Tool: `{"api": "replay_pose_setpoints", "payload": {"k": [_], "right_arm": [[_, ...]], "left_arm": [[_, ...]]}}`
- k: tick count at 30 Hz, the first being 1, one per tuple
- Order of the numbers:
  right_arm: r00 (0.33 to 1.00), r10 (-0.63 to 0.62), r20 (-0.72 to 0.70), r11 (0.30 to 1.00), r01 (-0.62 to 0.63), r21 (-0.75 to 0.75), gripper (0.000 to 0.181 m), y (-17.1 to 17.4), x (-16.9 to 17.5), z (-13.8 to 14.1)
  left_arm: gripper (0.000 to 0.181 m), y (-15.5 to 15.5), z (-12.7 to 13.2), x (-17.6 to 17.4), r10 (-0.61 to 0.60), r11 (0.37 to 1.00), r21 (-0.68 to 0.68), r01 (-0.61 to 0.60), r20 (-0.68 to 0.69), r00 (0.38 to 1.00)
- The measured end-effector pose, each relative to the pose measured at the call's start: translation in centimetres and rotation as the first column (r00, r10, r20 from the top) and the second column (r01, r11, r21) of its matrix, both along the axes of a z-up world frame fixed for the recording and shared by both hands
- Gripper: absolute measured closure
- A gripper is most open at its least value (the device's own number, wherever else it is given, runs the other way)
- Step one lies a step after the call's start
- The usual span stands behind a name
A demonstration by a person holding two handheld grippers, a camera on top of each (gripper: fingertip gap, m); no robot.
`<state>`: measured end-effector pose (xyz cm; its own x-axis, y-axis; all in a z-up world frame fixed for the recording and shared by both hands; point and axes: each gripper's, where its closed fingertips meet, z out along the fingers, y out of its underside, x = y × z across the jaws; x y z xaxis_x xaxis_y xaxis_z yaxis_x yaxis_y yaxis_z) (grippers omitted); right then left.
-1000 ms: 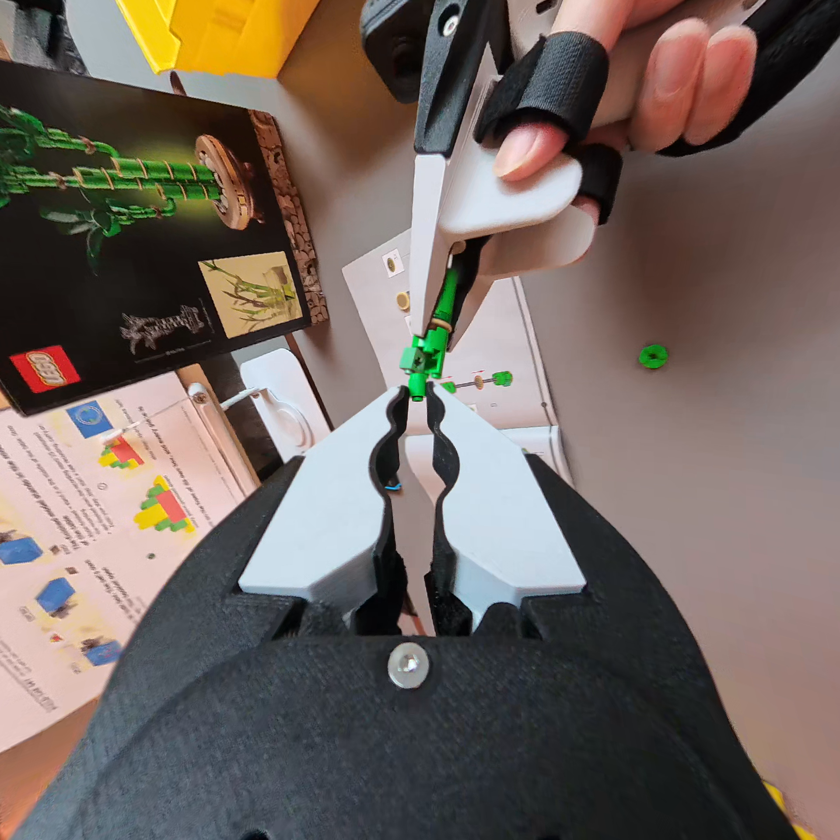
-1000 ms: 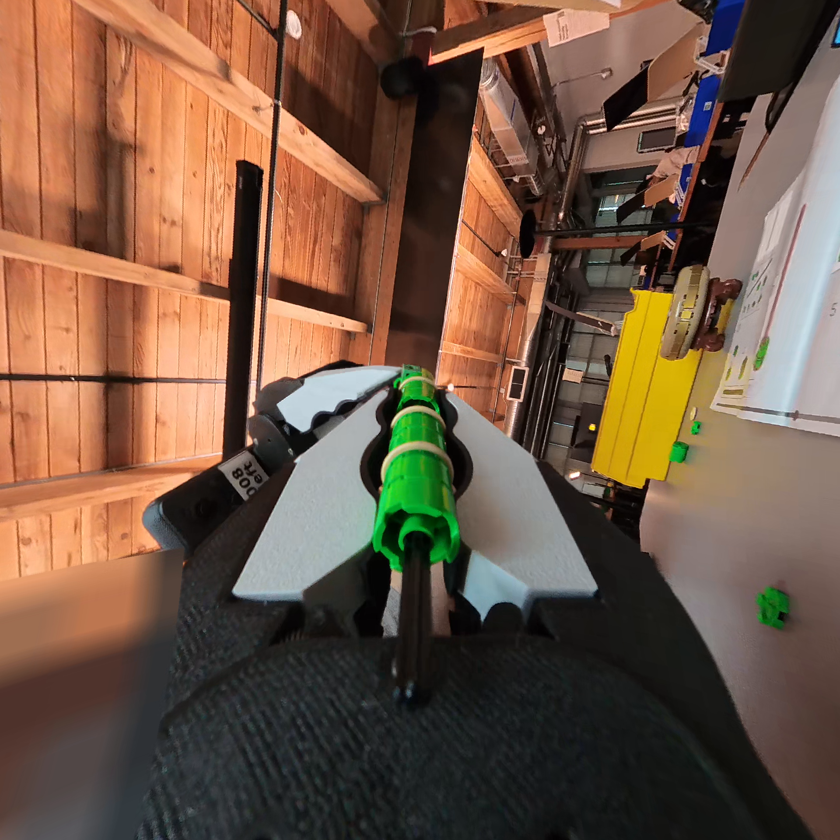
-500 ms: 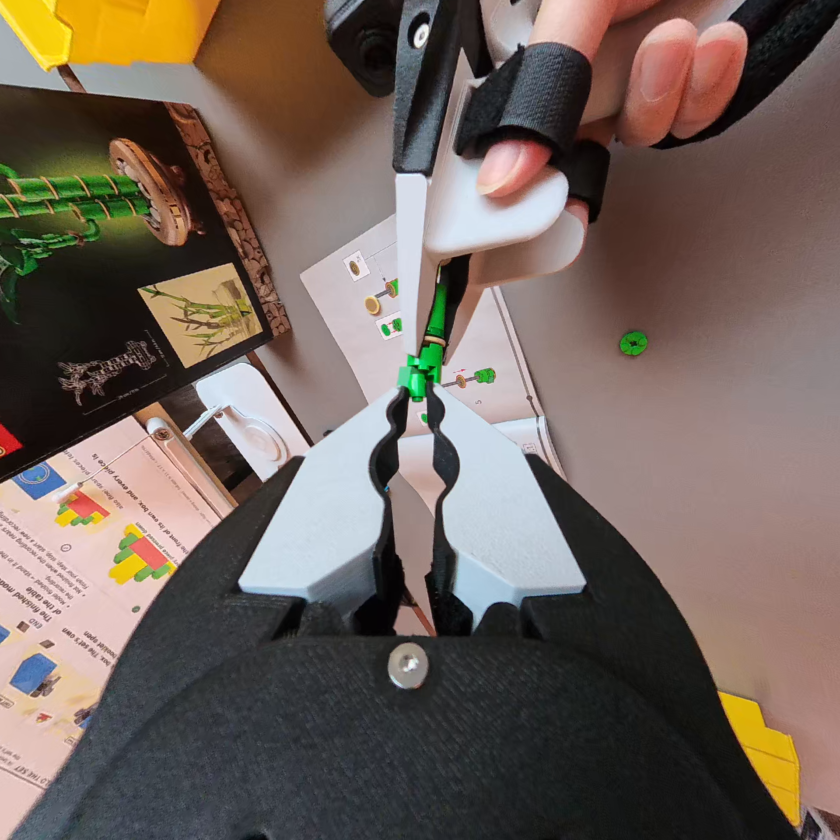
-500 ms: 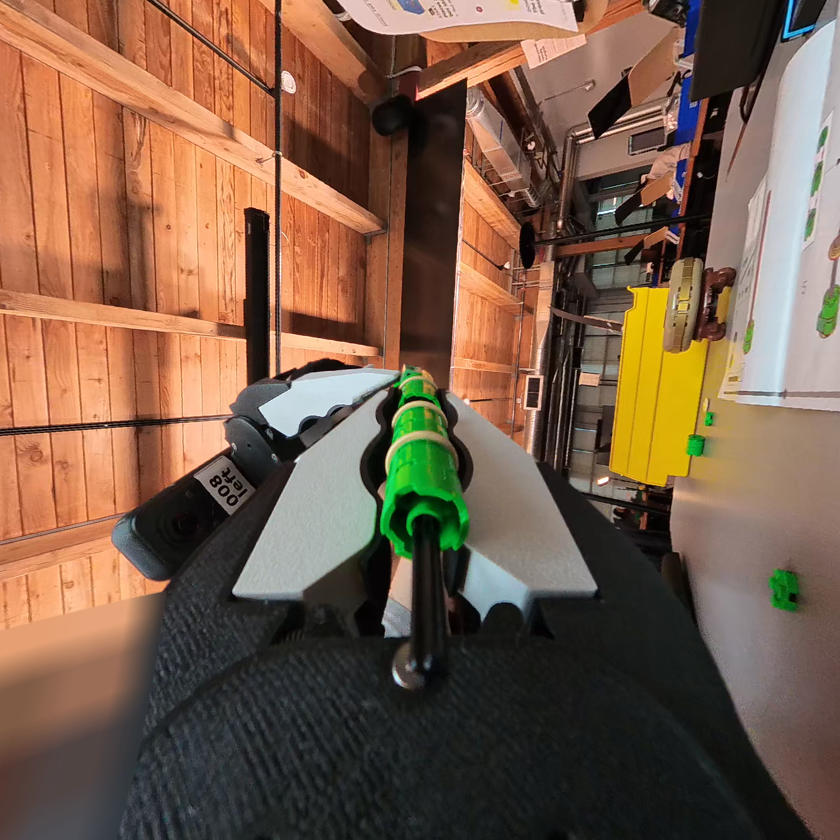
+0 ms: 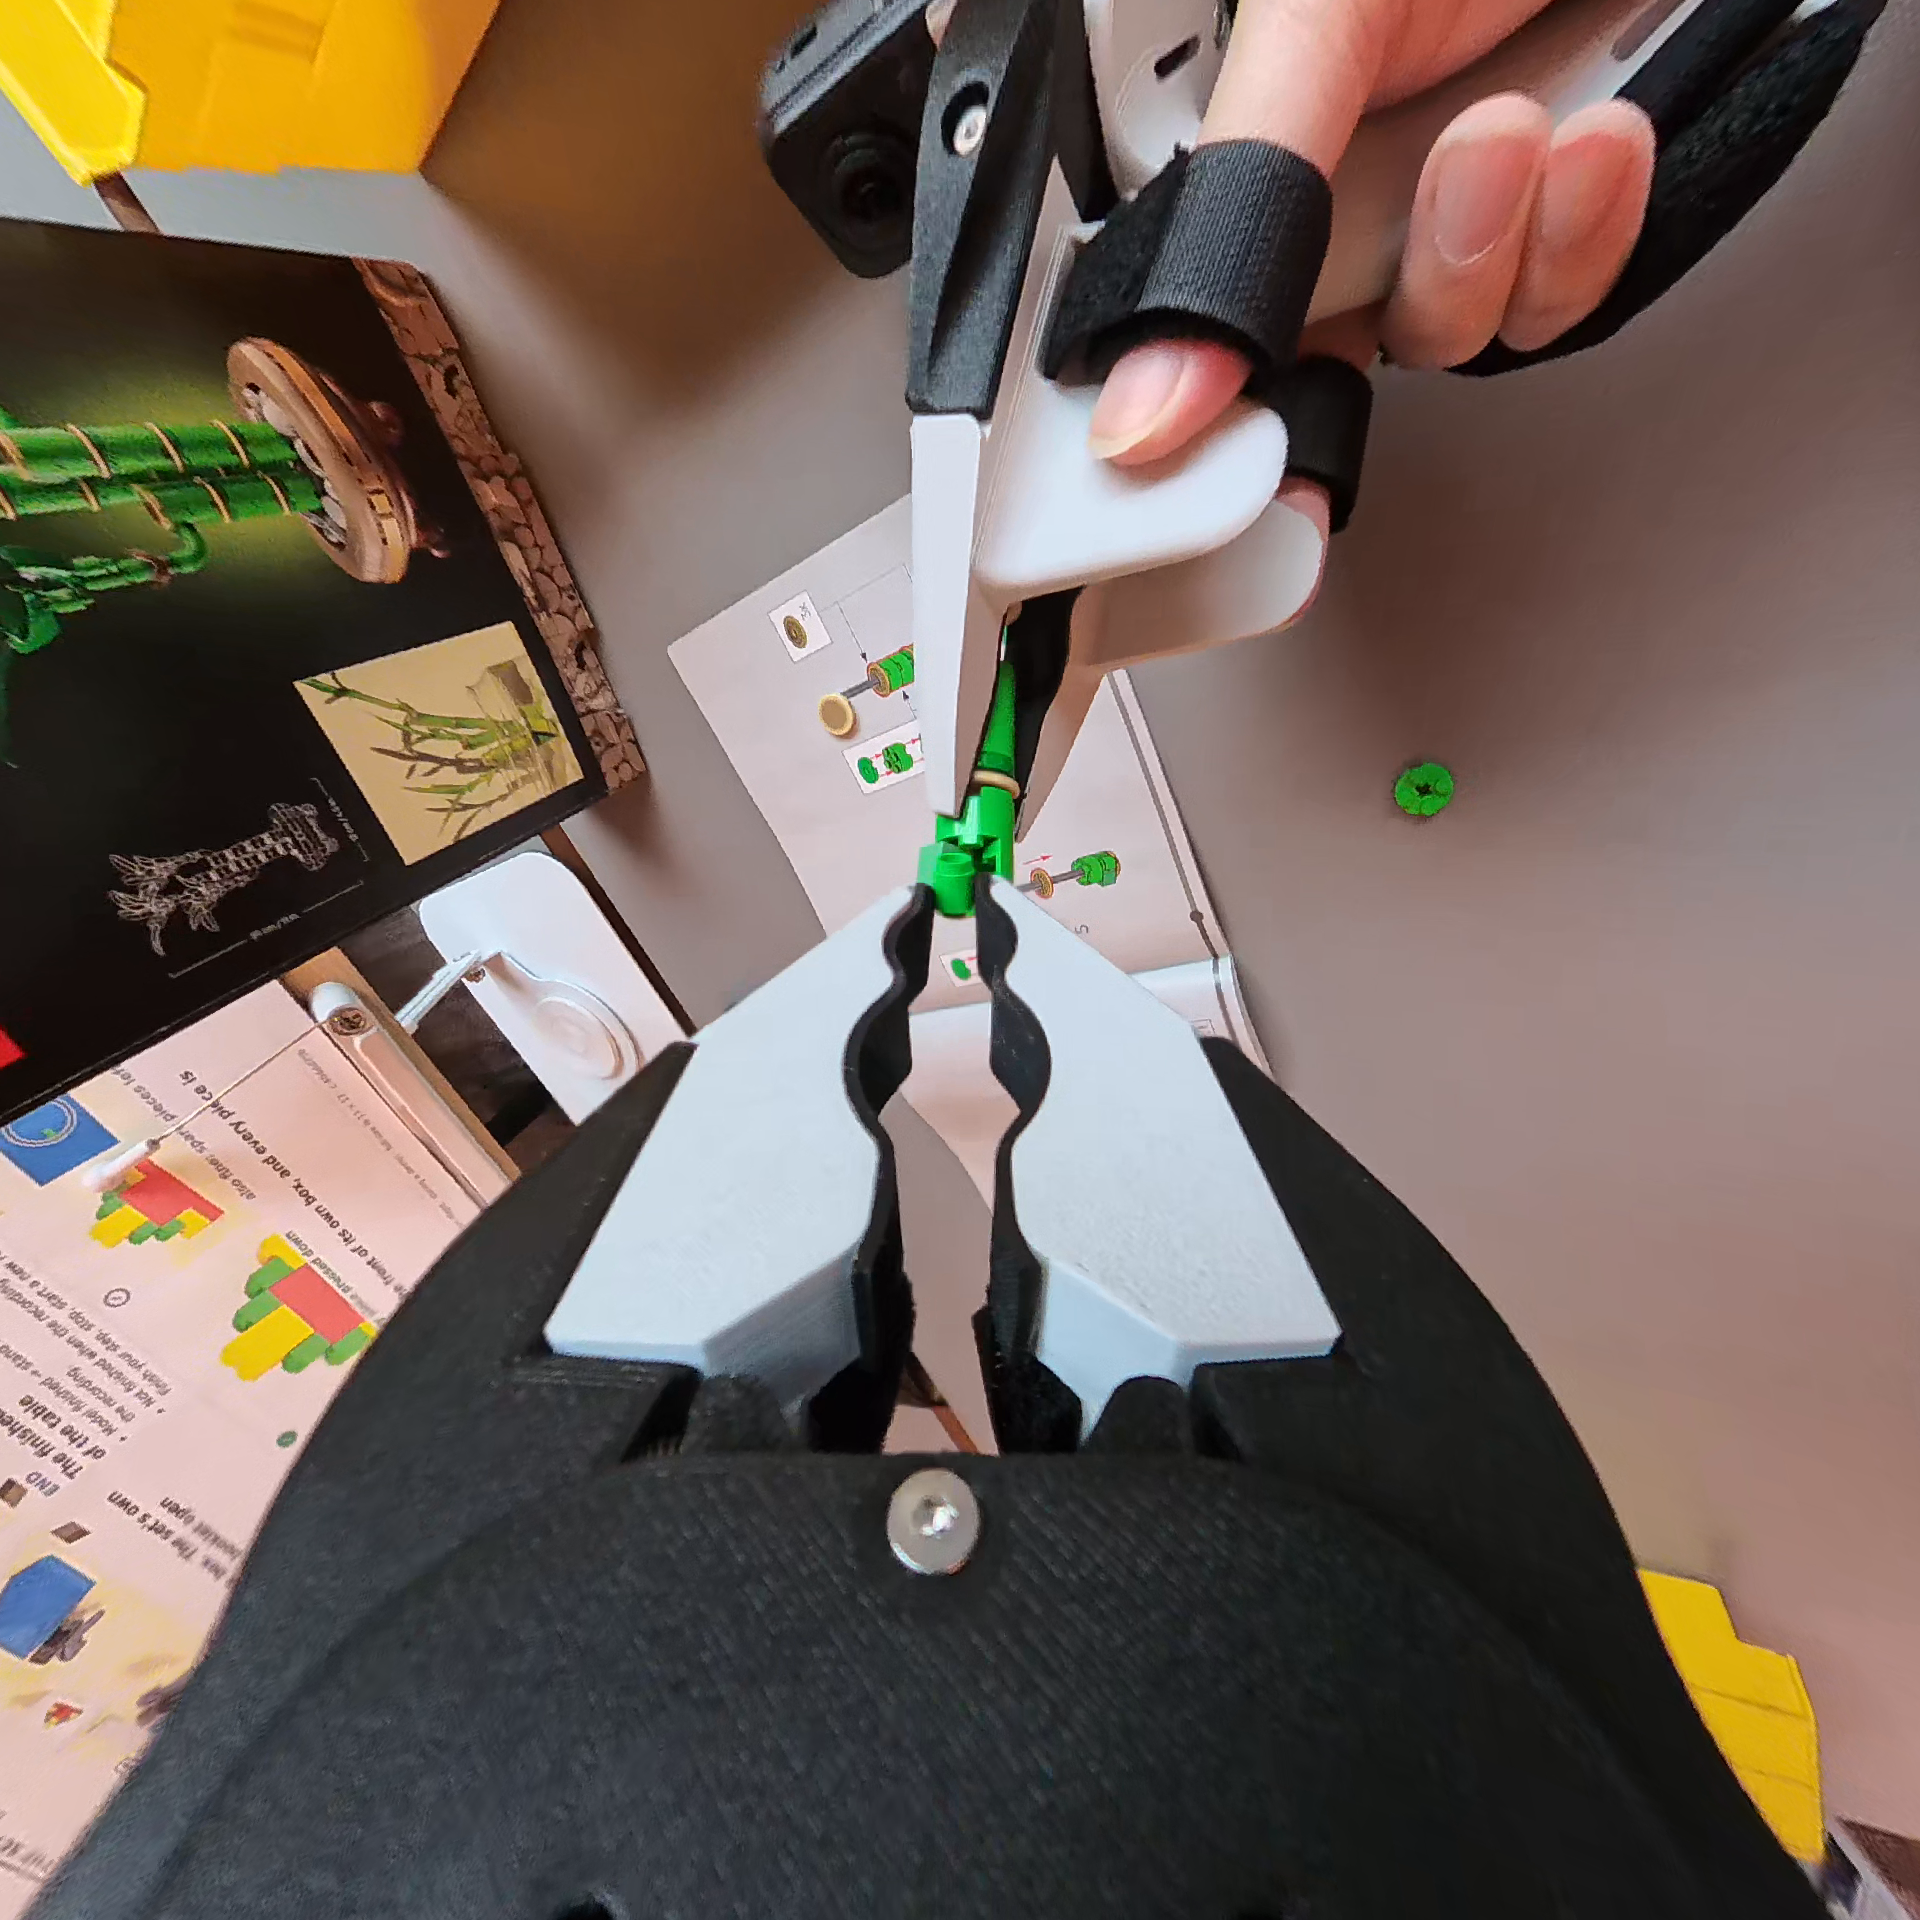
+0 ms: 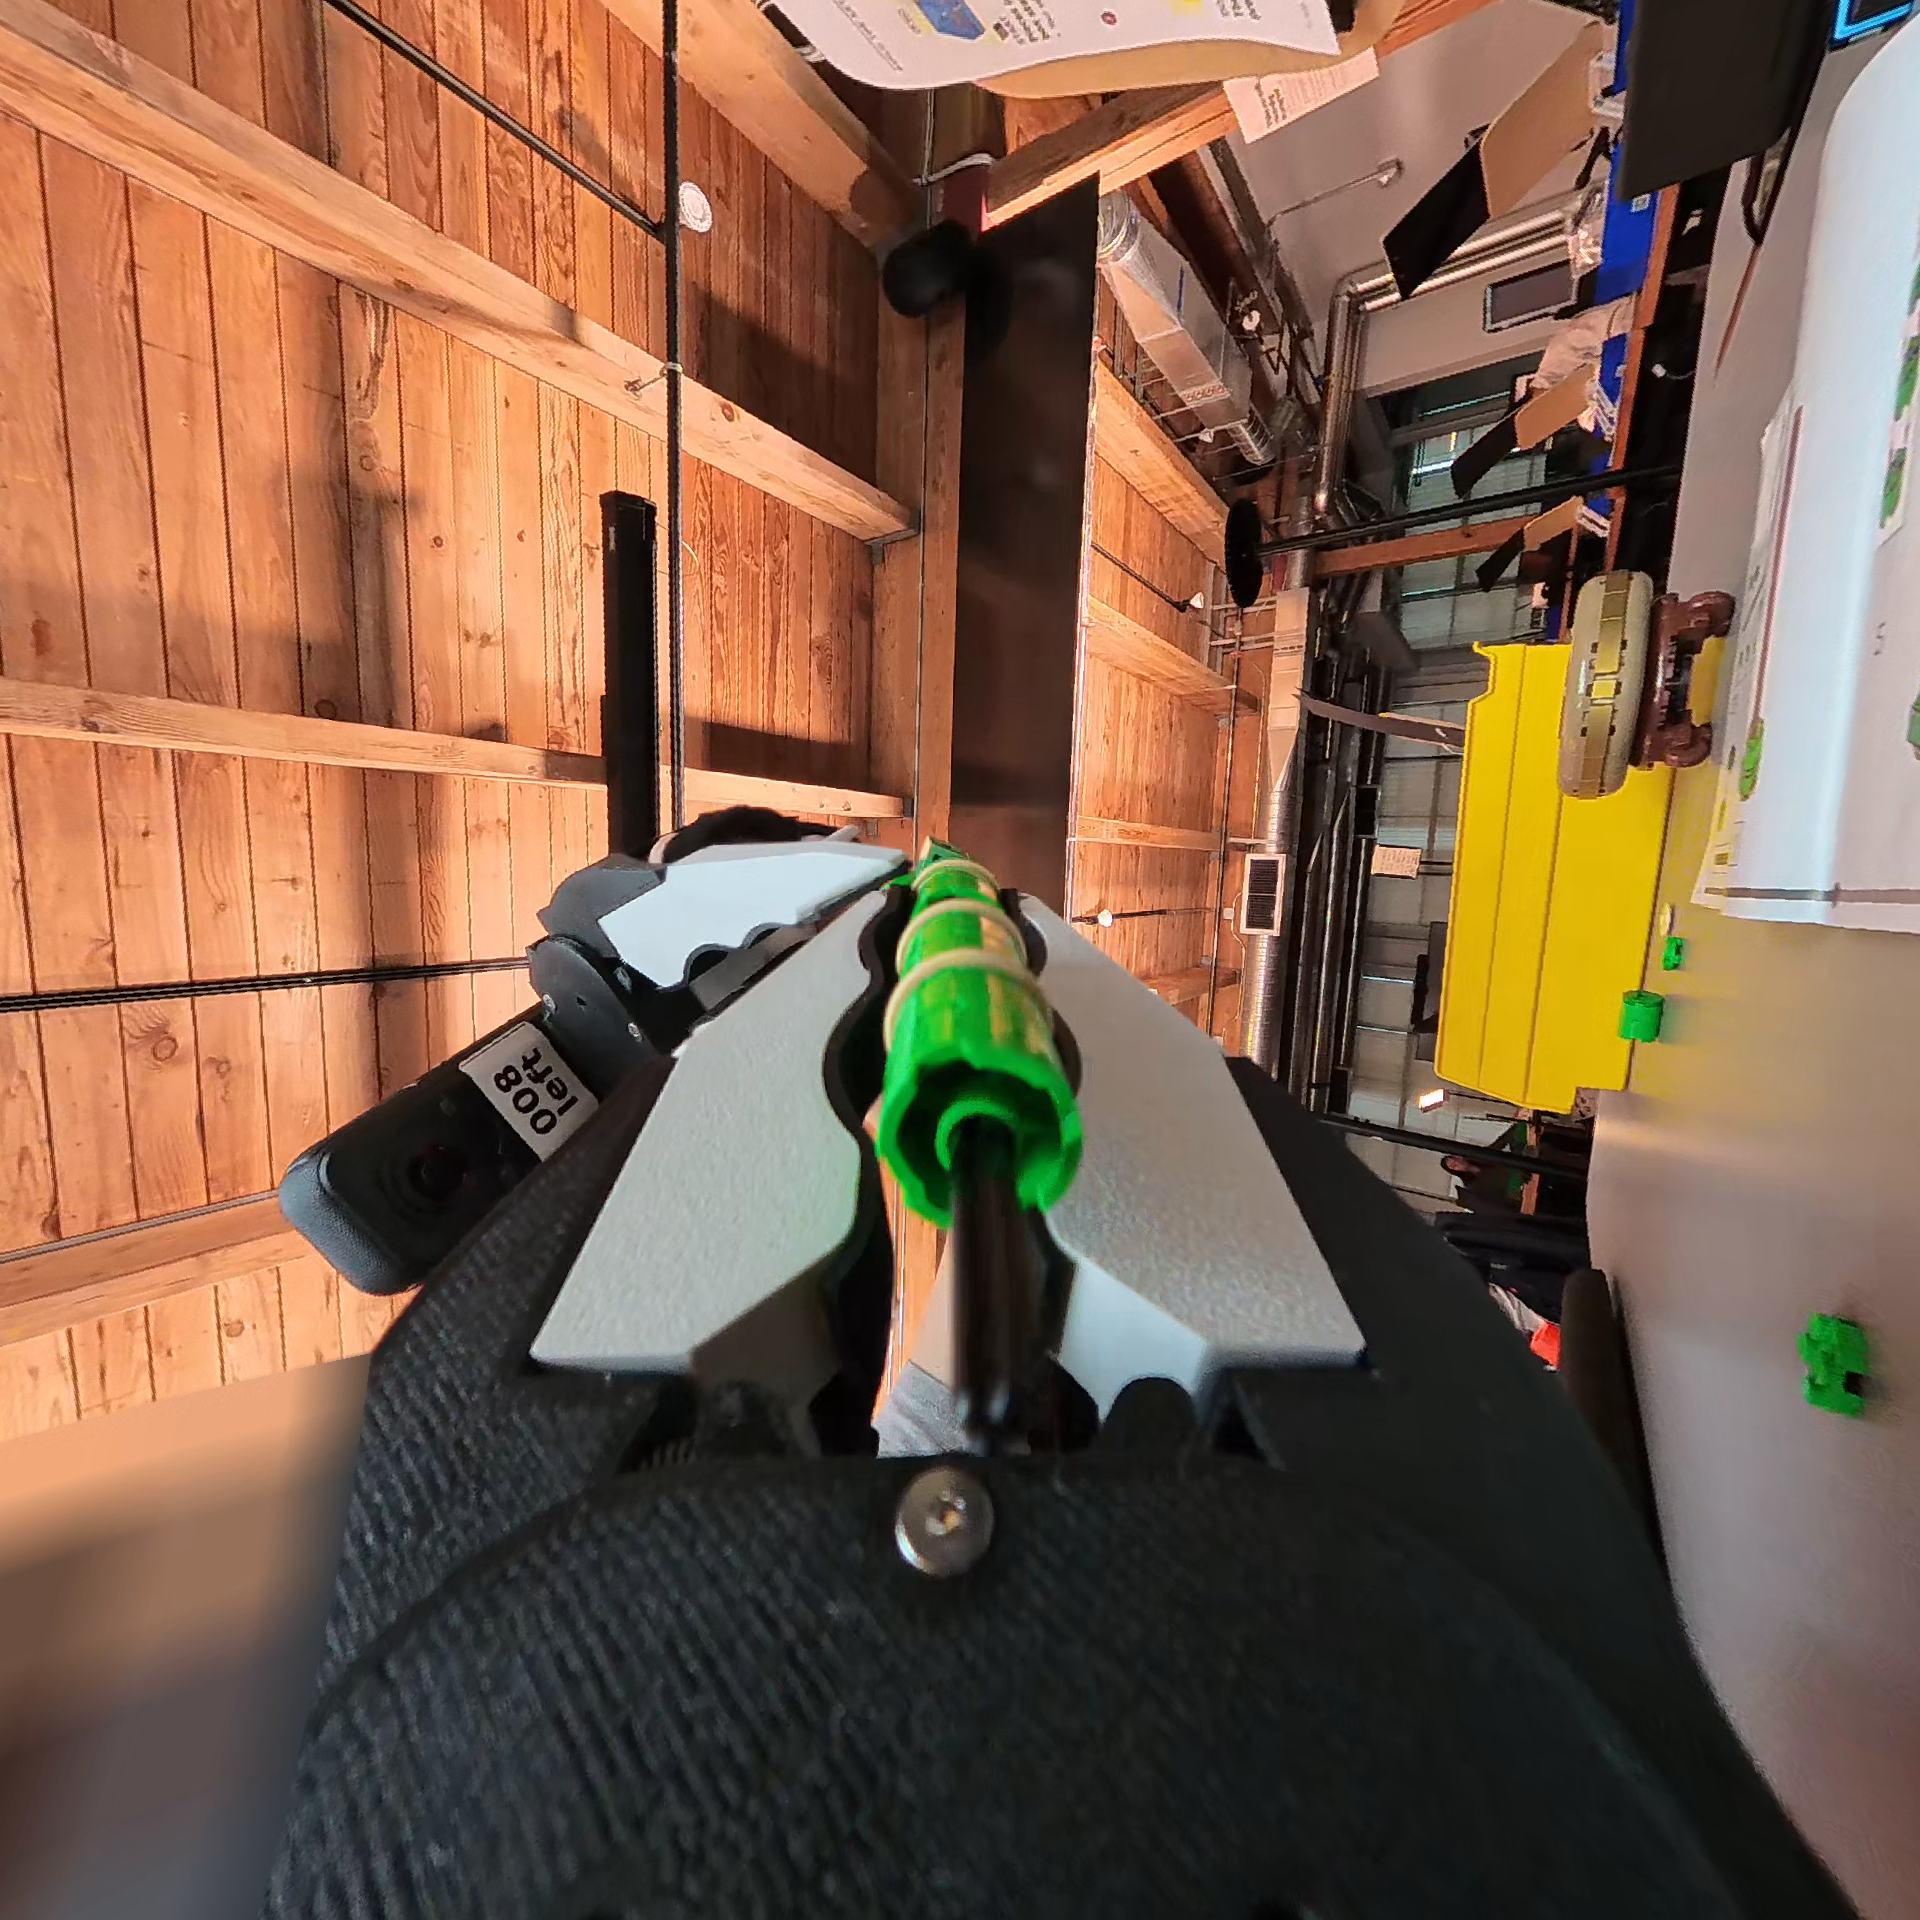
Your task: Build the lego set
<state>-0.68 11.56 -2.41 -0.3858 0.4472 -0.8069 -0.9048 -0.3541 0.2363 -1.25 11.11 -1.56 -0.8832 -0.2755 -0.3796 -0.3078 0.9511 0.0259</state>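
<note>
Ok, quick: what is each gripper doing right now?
Left gripper: shut on a small green piece at its tips.
Right gripper: shut on the green stalk.

Your right gripper (image 5: 987,800) hides most of the green stalk (image 5: 1000,727); yellow bin (image 5: 239,83) and box (image 5: 208,582) run off frame.

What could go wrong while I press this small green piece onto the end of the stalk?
1. The left gripper pinches the small green piece only at its very fingertips; a push off-axis could pop it loose onto the table.
2. The right gripper clamps the green stalk along its black axle; pressing hard might slide the stalk back through the fingers instead of seating the piece.
</note>
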Motion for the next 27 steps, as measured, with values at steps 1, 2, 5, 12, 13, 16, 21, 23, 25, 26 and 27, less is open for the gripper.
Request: {"api": "replay_pose_setpoints", "payload": {"k": [1,2,5,12,13,16,21,23,25,26,27], "right_arm": [[1.000,0.000,0.003,1.000,0.000,-0.001,0.167,0.0,0.0,0.0],[1.000,0.000,0.005,1.000,0.000,-0.002,0.167,0.0,0.0,-0.1],[1.000,0.001,0.002,1.000,-0.001,-0.003,0.167,0.1,0.0,-0.1],[0.999,-0.008,0.035,1.000,0.009,-0.026,0.166,0.2,0.1,-0.6],[1.000,-0.009,0.030,1.000,0.009,-0.024,0.167,0.2,0.1,-0.5],[1.000,-0.006,0.019,1.000,0.006,-0.014,0.167,0.1,0.1,-0.4],[1.000,-0.014,0.016,1.000,0.014,0.001,0.167,0.0,0.3,-0.1],[1.000,-0.017,0.025,1.000,0.017,0.010,0.167,-0.1,0.4,0.1],[0.998,-0.020,0.053,1.000,0.019,0.025,0.167,-0.2,0.3,0.5],[0.997,-0.019,0.075,0.999,0.016,0.036,0.167,-0.2,0.1,0.7],[0.994,-0.018,0.103,0.999,0.014,0.047,0.167,-0.2,-0.1,1.0]], "left_arm": [[0.176,0.0,0.0,-0.1,0.000,1.000,-0.001,0.000,-0.005,1.000],[0.176,0.0,0.0,-0.1,0.002,1.000,0.005,-0.002,-0.014,1.000],[0.176,0.2,-0.4,-0.3,0.006,1.000,0.016,-0.005,-0.037,0.999],[0.175,0.6,-0.9,-0.1,-0.006,0.997,0.078,0.010,-0.050,0.999],[0.174,0.5,-0.8,-0.1,-0.006,0.997,0.077,0.010,-0.046,0.999],[0.168,0.1,-0.3,0.2,0.007,0.999,0.043,-0.006,-0.026,1.000],[0.160,0.0,1.5,0.0,0.090,0.991,-0.098,-0.085,0.041,0.995],[0.166,0.1,2.4,-0.5,0.163,0.962,-0.234,-0.142,0.073,0.984],[0.173,-0.2,3.1,-0.7,0.260,0.886,-0.420,-0.195,0.105,0.960],[0.177,-0.4,3.1,-1.0,0.303,0.832,-0.512,-0.212,0.099,0.948],[0.180,-0.5,2.9,-1.2,0.336,0.779,-0.586,-0.224,0.088,0.938]]}}
